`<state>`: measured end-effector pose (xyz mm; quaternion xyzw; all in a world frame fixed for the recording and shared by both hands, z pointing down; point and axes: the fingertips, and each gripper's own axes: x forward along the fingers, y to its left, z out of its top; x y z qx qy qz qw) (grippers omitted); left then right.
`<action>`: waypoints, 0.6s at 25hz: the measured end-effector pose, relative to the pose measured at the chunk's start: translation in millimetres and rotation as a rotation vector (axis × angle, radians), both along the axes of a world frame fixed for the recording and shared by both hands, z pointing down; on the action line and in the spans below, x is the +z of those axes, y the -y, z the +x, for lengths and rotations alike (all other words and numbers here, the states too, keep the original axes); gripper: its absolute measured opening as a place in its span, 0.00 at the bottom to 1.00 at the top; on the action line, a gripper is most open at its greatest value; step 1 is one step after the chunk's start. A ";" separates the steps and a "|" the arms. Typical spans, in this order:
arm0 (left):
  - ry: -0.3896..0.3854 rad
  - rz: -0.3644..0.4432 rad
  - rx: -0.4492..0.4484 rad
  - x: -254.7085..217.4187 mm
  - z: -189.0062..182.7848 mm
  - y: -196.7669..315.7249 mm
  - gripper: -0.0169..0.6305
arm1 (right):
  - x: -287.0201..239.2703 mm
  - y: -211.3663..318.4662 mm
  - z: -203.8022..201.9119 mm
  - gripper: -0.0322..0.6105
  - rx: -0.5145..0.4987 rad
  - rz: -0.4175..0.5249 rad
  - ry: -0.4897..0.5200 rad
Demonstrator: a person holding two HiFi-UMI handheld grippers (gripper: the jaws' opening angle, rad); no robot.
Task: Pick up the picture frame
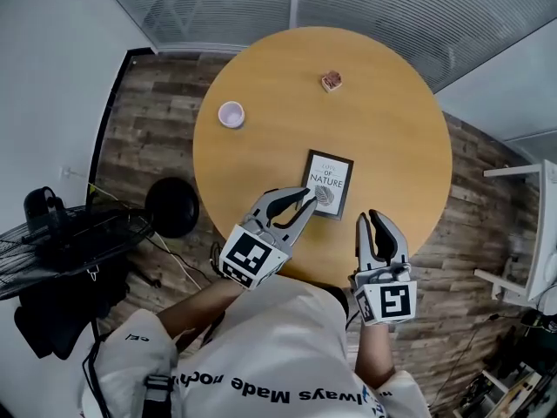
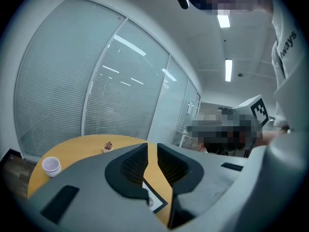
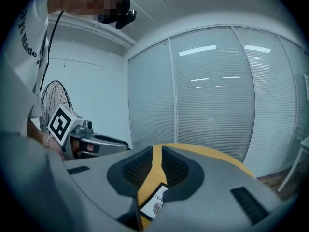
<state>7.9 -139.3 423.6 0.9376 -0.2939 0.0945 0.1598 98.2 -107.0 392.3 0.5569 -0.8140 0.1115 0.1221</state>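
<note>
On the round table, the picture frame lies flat near the person's edge, left gripper at its corner, right gripper just beside, both narrowly parted, empty. Lying flush, it may skid when nudged.

Black-framed leaf-print picture lies flat on the round wooden table; grey left gripper tips at its left edge; grey right gripper nearby.
</note>
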 end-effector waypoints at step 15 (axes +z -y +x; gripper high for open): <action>0.119 -0.197 -0.007 134.0 15.0 18.9 0.17 | 122.8 15.0 28.0 0.17 0.045 -0.177 -0.028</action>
